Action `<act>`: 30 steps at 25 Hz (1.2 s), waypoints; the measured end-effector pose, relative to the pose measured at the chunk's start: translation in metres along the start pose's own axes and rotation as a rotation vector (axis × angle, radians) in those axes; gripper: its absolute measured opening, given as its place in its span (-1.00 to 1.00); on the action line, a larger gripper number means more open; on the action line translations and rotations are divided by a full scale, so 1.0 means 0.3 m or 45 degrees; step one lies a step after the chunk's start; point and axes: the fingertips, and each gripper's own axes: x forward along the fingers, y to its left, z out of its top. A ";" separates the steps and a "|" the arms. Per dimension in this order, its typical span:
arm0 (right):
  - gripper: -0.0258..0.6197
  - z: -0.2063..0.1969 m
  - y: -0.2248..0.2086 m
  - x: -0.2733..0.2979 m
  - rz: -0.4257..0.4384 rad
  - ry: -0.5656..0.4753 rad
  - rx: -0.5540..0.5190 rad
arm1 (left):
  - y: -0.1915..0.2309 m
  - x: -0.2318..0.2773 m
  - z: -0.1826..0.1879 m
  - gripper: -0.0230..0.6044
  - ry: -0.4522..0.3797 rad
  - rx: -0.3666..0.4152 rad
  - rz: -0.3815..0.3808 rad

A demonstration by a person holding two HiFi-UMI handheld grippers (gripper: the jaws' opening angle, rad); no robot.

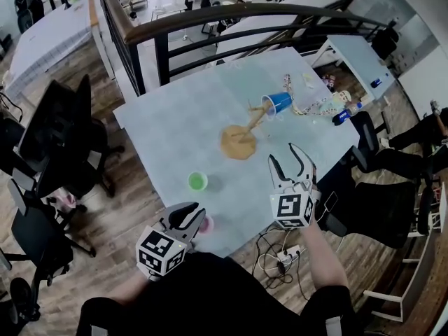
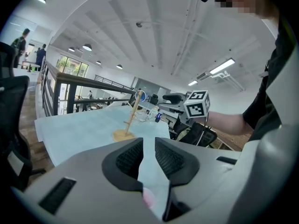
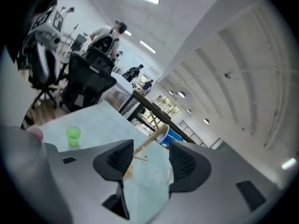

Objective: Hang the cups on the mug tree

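A blue cup (image 1: 278, 103) hangs on the wooden mug tree (image 1: 241, 138) at the middle of the worktop (image 1: 175, 128). A green cup (image 1: 197, 181) stands nearer. The right gripper (image 1: 283, 154) hovers released and empty. The left gripper (image 1: 189, 217), jaws slightly parted, sits at a pink cup (image 1: 206, 224); whether it grips is unclear.

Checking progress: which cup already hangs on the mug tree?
The blue cup, at the top of the mug tree; the green cup and pink cup are off it.
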 end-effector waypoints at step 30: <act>-0.73 0.306 0.240 -0.454 0.395 -0.394 1.407 | -0.336 -0.083 0.318 -0.65 -0.191 0.403 -0.186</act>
